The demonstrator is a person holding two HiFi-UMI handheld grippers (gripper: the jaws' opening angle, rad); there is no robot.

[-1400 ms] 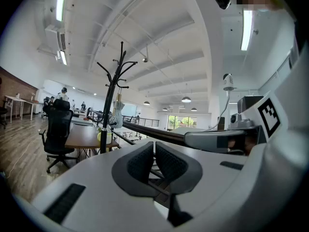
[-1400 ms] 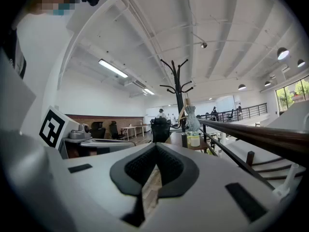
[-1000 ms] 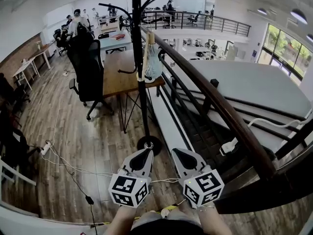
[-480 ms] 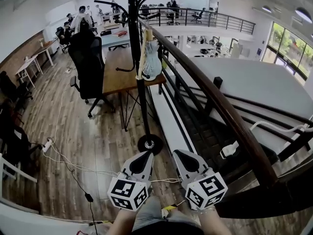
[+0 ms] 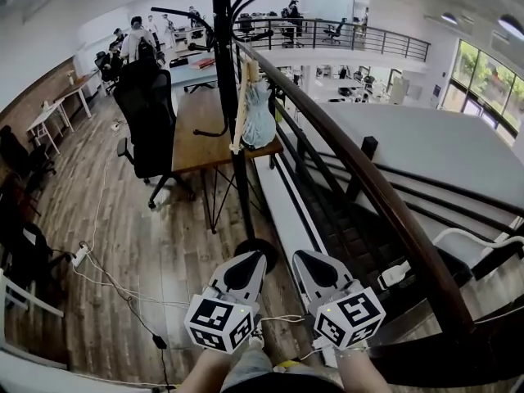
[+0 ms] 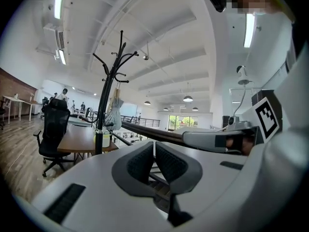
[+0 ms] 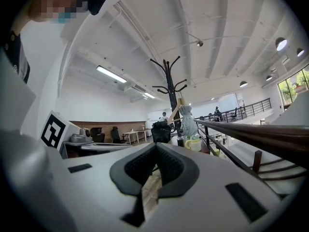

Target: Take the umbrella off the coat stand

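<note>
Both claws have come forward across the floor since a second ago, and the round foot of the coat stand, then clear ahead of them, now sits just beyond their tips. The left claw (image 5: 252, 257) is clenched with nothing in it, its ribbed pads pressed together. The right claw (image 5: 304, 257) is clenched on nothing as well. They are held level, side by side.

Just past them rises the black coat stand (image 5: 228, 72). The umbrella (image 5: 259, 115), pale blue-grey and folded, hangs high on it by a light wooden handle, well apart from both claws. Behind the stand is a brown table (image 5: 195, 129) with a black chair (image 5: 147, 109) drawn up to its left side.

The floor (image 5: 123, 219) is dark wooden boards, with thin cables (image 5: 98, 270) trailing over it. To the right a heavy wooden handrail (image 5: 364, 182) slants past, with stairs (image 5: 344, 232) dropping away under it. It is a big white open office, with people (image 5: 135, 35) at desks at the far end and windows (image 5: 483, 72) on the right.

From above, the left claw covers part of the stand's foot and the picture edge cuts off the stand's top. I cannot tell which hook carries the umbrella.
</note>
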